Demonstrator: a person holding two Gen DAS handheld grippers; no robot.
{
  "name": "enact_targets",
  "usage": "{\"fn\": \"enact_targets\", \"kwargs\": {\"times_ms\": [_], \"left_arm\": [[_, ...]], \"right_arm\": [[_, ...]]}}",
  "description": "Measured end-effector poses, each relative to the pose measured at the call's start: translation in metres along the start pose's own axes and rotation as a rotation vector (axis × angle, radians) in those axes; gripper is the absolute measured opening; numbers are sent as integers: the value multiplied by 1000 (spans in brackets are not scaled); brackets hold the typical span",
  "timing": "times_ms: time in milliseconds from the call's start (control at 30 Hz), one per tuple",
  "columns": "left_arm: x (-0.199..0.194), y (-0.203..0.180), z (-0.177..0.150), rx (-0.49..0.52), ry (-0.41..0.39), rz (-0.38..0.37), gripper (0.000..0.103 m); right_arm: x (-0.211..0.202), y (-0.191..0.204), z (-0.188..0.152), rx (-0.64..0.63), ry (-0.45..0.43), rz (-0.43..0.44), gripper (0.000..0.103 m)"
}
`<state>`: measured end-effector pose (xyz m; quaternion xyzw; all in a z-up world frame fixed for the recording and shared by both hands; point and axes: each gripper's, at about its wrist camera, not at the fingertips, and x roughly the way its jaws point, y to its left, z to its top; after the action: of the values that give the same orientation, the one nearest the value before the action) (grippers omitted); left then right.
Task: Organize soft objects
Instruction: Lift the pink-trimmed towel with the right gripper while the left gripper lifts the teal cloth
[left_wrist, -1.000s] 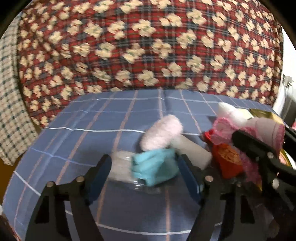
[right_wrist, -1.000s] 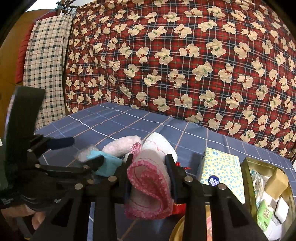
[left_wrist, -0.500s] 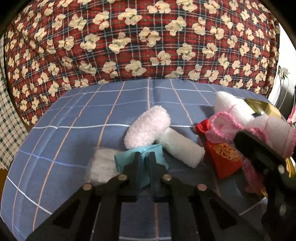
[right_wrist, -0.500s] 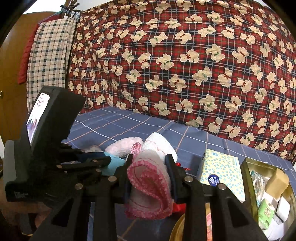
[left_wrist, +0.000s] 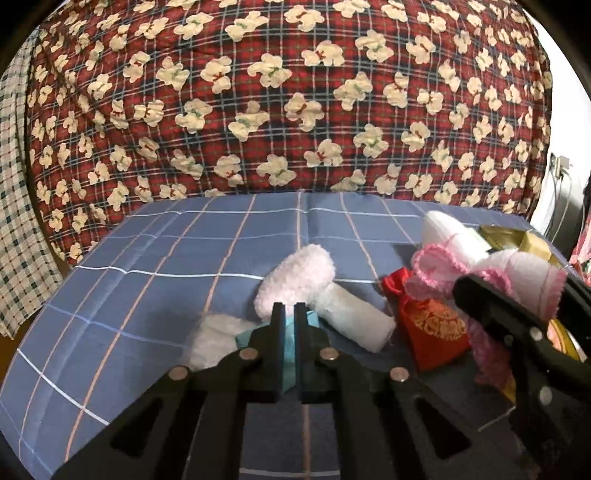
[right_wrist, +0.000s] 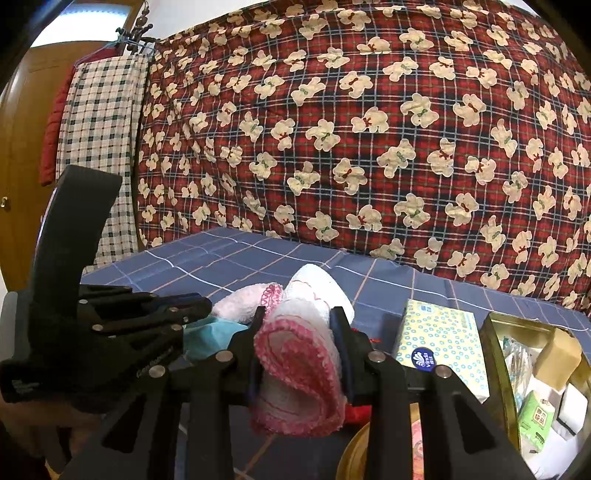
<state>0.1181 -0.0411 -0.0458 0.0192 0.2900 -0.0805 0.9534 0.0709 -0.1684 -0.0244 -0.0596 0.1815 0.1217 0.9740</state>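
We logged left gripper (left_wrist: 290, 325) clamped on teal cloth (left_wrist: 290, 354), low on blue checked tablecloth (left_wrist: 166, 273). At its 12 o'clock: fluffy pink roll (left_wrist: 295, 277); 2 o'clock: white roll (left_wrist: 354, 321). Right gripper (right_wrist: 299, 325) pinched pink-edged towel (right_wrist: 299, 373). At its 3 o'clock: tissue box (right_wrist: 439, 339), gold tin (right_wrist: 496, 354).

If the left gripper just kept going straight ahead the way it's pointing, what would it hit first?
The left gripper is shut on a teal cloth, so that travels with it. Straight ahead, it would most likely meet the fluffy pink roll first, lying just beyond its tips, though depth is hard to judge.
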Motion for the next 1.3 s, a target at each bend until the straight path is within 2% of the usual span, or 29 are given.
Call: {"fn": "enact_targets", "kwargs": {"times_ms": [33, 100, 167, 233, 267, 400, 433, 467, 500, 567, 667, 800, 967, 1300], "left_arm": [[1, 1, 0, -4, 6, 10, 2], [5, 1, 1, -8, 29, 12, 11], [9, 1, 0, -9, 49, 20, 41], [13, -1, 0, 5, 72, 16, 55], [15, -3, -1, 14, 84, 12, 55], [27, -10, -2, 44, 149, 2, 54], [31, -11, -3, 51, 167, 0, 41], [33, -13, -3, 58, 181, -4, 21], [36, -14, -4, 66, 194, -14, 12], [35, -19, -4, 88, 194, -31, 5], [22, -25, -5, 113, 131, -6, 4], [6, -20, -4, 96, 45, 16, 4], [-3, -8, -1, 44, -15, 9, 4], [-20, 4, -2, -13, -116, 46, 4]], "right_arm": [[0, 1, 0, -3, -2, -2, 36], [-1, 1, 0, -6, -4, -6, 36], [0, 0, 0, 1, -2, -4, 36], [1, -3, 0, 14, 5, 1, 36], [2, -4, 0, 18, 6, 1, 36], [2, -4, 0, 20, 11, 2, 36], [2, -4, 0, 21, 11, 3, 36], [3, -4, 0, 21, 13, 3, 36], [3, -4, 0, 22, 16, 3, 36], [6, -5, 0, 28, 30, 5, 36], [6, -7, -1, 44, 30, 5, 36], [4, -9, -2, 57, 20, 4, 36], [2, -11, -2, 63, 10, 2, 36], [-5, -12, -1, 68, -32, 1, 36]]}}
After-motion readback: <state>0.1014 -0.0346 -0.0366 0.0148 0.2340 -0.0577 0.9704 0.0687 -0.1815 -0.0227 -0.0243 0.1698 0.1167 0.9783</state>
